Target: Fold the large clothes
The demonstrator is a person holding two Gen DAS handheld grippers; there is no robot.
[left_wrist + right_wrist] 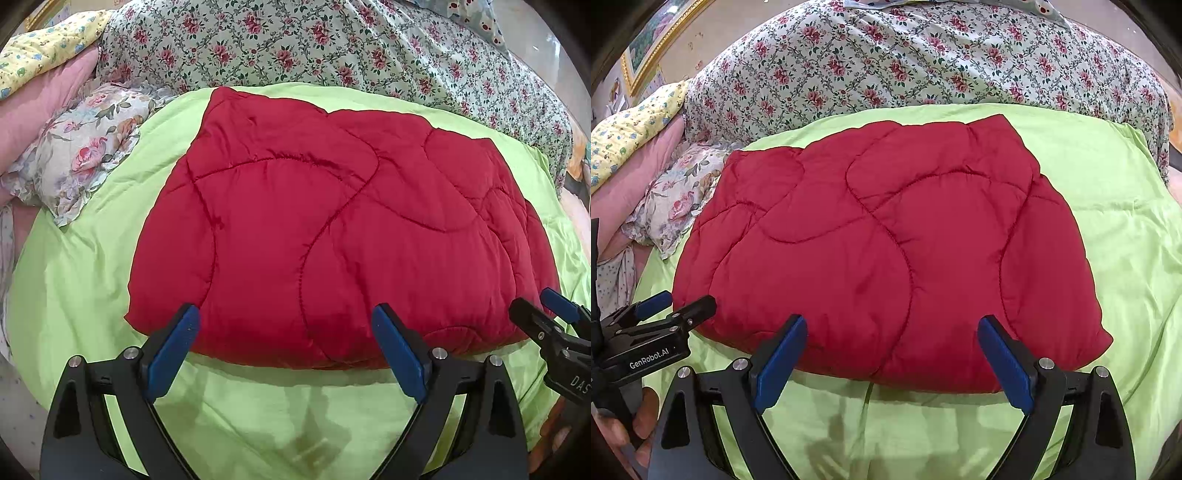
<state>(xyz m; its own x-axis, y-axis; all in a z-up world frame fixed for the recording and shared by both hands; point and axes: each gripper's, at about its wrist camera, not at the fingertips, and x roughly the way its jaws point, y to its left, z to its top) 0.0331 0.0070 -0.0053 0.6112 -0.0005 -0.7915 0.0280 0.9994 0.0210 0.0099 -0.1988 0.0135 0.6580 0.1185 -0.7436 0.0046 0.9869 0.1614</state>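
Left wrist view: red quilted garment (332,229), folded into a thick pad, lies on the green sheet (85,280) straight ahead of the left gripper (286,345); long axis runs left to right, near edge just beyond the tips. Jaws wide apart, holding nothing, over the near edge; contact unclear. Right gripper (543,310) shows at the garment's right corner. Right wrist view: same pad dead ahead, right gripper (892,354) spread wide, empty, tips at the near edge. Left gripper (676,306) sits by the left corner. Both look equally near.
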